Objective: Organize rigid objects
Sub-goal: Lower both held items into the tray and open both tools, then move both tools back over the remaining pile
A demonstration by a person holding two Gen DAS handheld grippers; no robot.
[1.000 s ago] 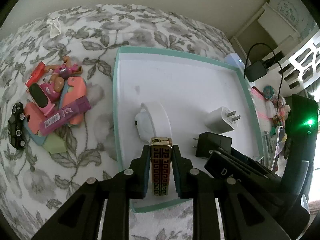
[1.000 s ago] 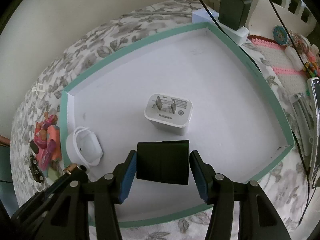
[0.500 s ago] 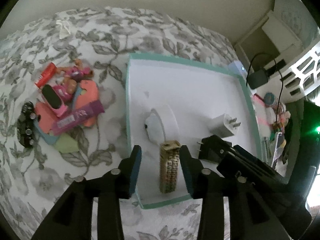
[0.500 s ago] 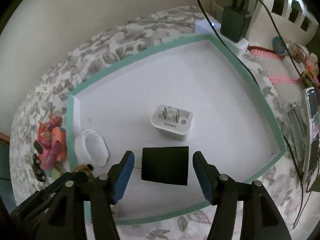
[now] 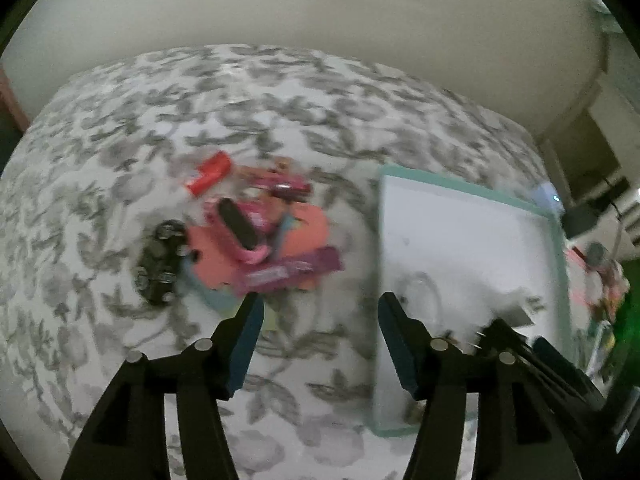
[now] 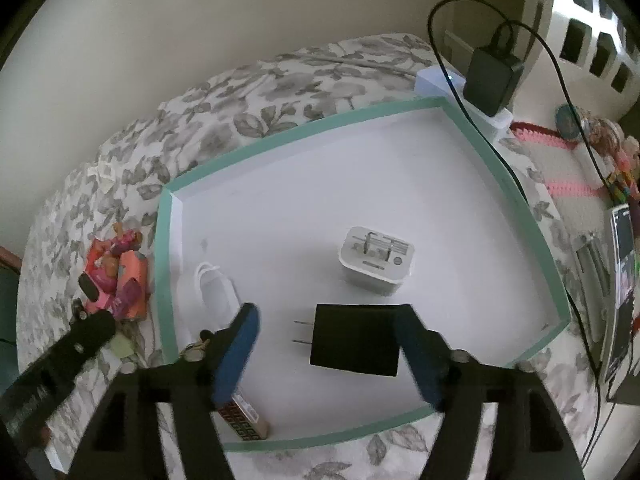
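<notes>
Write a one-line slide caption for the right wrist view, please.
Right gripper opening above black charger lying in teal-rimmed tray.

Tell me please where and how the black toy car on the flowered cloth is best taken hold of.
Grip the black toy car across its narrow body, between the wheels, coming straight down from above. It lies flat at the left edge of the toy pile, its long axis running away from the camera, so its long flanks probably suit the pads. Its left flank is free; the right one touches the pile.
</notes>
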